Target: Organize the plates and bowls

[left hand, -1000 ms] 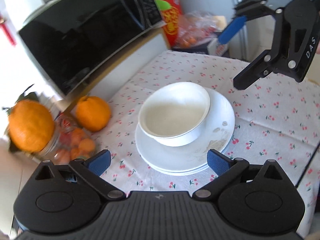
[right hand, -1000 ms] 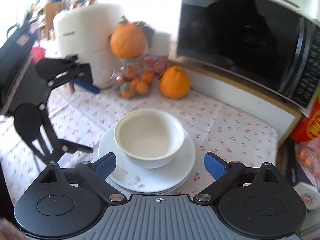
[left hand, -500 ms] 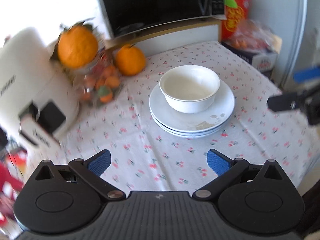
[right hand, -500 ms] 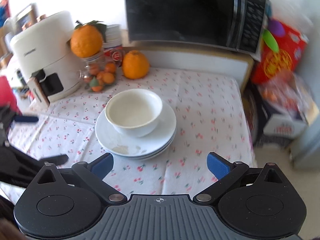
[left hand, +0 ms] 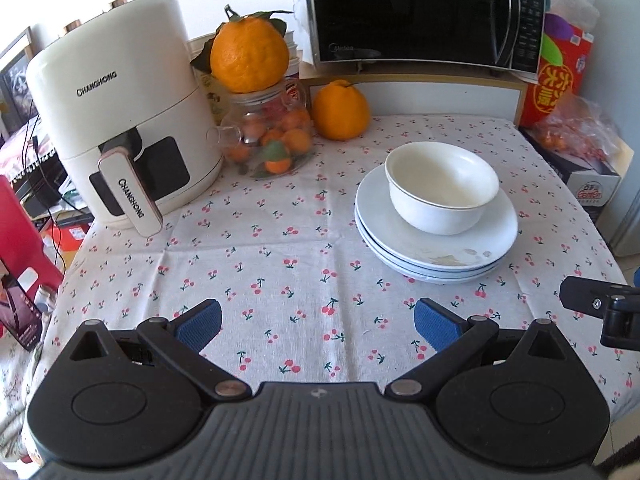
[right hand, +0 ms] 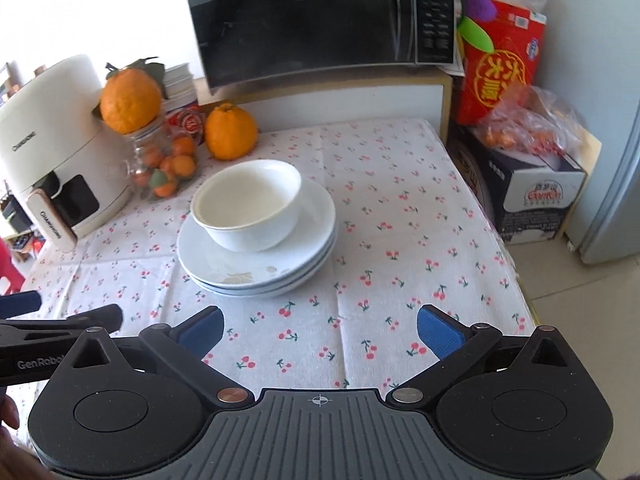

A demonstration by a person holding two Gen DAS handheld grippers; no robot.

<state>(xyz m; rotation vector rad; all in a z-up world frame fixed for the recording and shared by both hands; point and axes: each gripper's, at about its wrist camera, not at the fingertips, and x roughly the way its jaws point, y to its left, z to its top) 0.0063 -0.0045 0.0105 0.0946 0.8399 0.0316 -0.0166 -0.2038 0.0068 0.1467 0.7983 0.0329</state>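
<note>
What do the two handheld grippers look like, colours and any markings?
Both the left gripper and the right gripper are black plastic, with a ribbed grey top plate, two round hubs, silver pivot pins and blue textured pads on the fingers. White GenRobot lettering shows on the left gripper's side in the right wrist view.

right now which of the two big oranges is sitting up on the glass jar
The leafy big orange beside the air fryer sits on the glass jar. The other big orange, leafless, rests on the tablecloth below the microwave.
</note>
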